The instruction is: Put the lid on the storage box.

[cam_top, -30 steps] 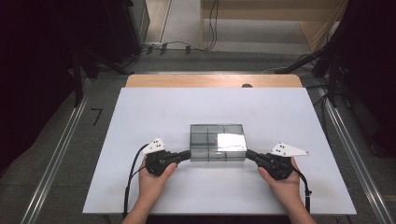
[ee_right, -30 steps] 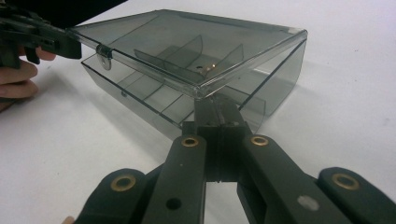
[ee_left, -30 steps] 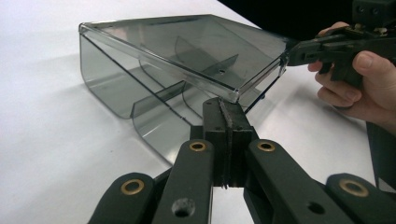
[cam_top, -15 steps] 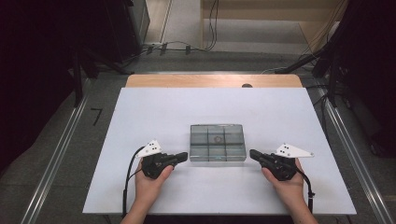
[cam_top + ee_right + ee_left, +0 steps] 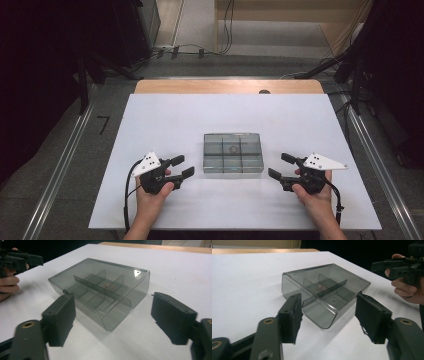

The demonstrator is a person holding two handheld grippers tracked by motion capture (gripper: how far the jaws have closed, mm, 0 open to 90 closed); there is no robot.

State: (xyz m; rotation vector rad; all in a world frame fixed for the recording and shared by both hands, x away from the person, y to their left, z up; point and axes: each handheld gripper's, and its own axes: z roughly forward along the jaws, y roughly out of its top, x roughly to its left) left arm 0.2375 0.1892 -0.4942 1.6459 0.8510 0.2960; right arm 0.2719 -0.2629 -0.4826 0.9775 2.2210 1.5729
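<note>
Seemingly the handling of the smoky compartment box (image 5: 232, 152) is over, or close to it. From the high view it lies flat and square on the white tabletop (image 5: 165, 115), and the left hand-held gripper (image 5: 181, 166) sits just off the box's left end, the right hand-held gripper (image 5: 278, 166) just off its right end, neither touching it. Both sets of jaws have just been opening and now stand apart with nothing between them, so I judge the box has been set down and let go.

Next, the left gripper view: the black pads (image 5: 291, 316) stand wide, and the box (image 5: 325, 293) rests on the tabletop beyond them, clear of both. Its dividers are visible through the grey plastic, and a small brownish item (image 5: 321, 286) lies in one middle compartment; I cannot tell what it is.

Lastly, the right gripper view: these pads (image 5: 173, 317) also stand wide, with the box (image 5: 102, 288) lying beyond them, untouched. What may remain is only drawing both hands back from the box
</note>
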